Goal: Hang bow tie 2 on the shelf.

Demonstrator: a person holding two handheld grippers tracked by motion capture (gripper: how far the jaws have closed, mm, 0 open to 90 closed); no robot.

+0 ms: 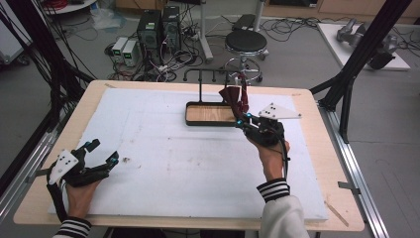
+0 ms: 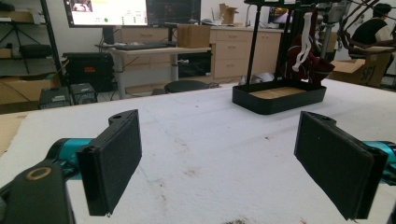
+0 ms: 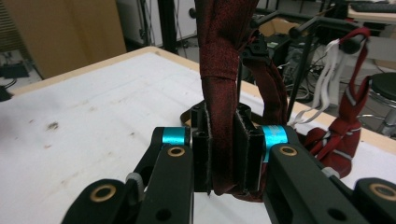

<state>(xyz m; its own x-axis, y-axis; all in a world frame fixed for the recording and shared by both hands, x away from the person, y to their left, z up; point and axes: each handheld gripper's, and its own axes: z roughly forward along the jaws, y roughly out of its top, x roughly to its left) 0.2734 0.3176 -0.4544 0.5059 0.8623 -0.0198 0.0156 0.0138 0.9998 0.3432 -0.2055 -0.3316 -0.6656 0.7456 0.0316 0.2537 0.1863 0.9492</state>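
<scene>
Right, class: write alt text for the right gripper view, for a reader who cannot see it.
The right gripper is shut on a dark red necktie, whose fabric rises from between the two black jaws. Behind it stands a black rack with another red tie and a white strap hanging from it, above a white-covered table.

My left gripper [image 2: 233,163] has its jaws spread wide above the white table cover [image 2: 205,140], nothing between the black pads [image 2: 114,158]. Farther off I see the black tray stand [image 2: 279,97] with dark red ties [image 2: 310,60] (one white strip among them) hanging from its rail
</scene>
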